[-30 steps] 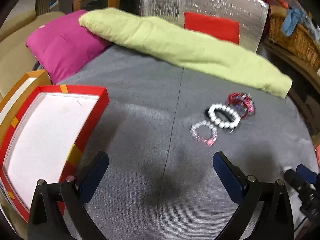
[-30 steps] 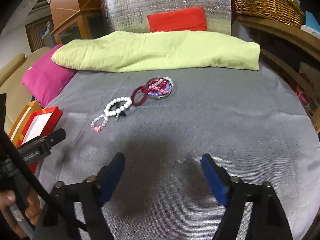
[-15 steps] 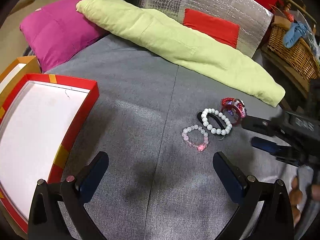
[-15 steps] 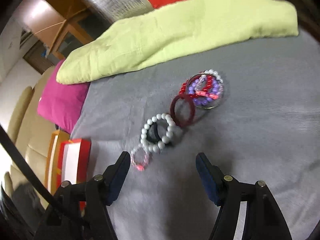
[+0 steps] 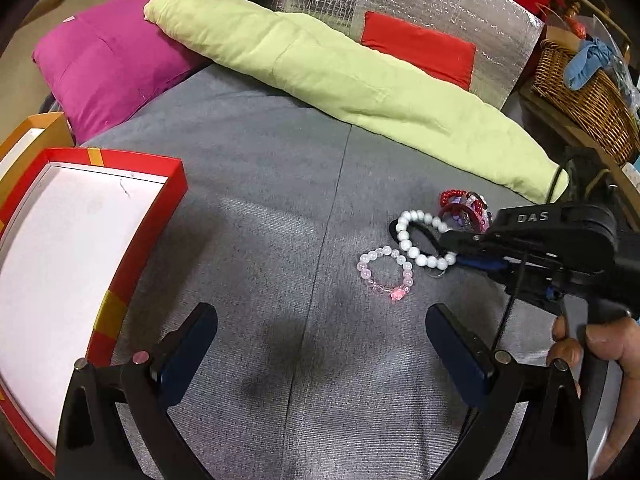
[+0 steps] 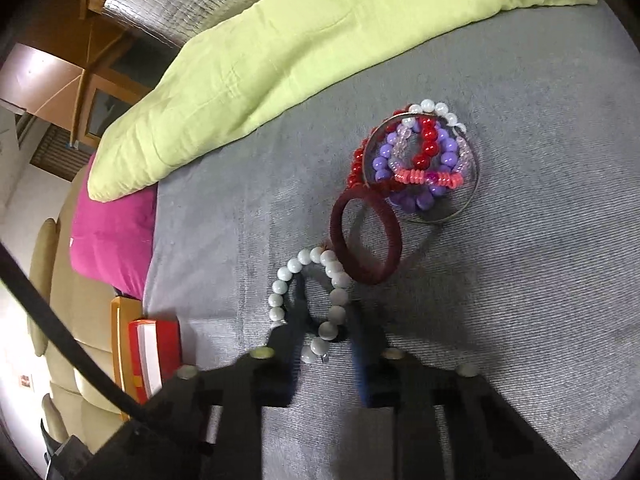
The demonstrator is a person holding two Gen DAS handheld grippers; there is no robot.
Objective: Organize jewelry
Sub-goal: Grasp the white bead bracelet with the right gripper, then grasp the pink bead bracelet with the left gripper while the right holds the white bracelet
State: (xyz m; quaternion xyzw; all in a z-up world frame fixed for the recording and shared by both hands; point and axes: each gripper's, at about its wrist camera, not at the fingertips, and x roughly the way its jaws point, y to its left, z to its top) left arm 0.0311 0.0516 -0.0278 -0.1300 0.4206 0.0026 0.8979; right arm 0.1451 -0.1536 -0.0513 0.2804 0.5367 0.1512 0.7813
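Bracelets are bunched near the right edge of the grey bed (image 5: 248, 184), so that's where your action is. Your right gripper (image 6: 326, 354) is down on the white bead bracelet (image 6: 332, 300), one finger inside the loop and one outside it, with the near side of the beads sitting between them; the jaws are narrowed but I can't tell if they've actually pinched it. From the left wrist view the same right gripper (image 5: 460, 246) comes in from the right, its tip at that white bracelet (image 5: 408, 244).

Touching the white one is a small pink bracelet (image 5: 386, 274), lying flat on the bed. On the far side there's a dark red hair band (image 6: 366, 240) overlapping a thin metal ring full of red, purple and pink beads (image 6: 424, 160).

Your left gripper (image 5: 320, 356) is wide open, holding nothing, over bare bedding. The red box (image 5: 136, 248) with the white inside sits at the bed's left edge.
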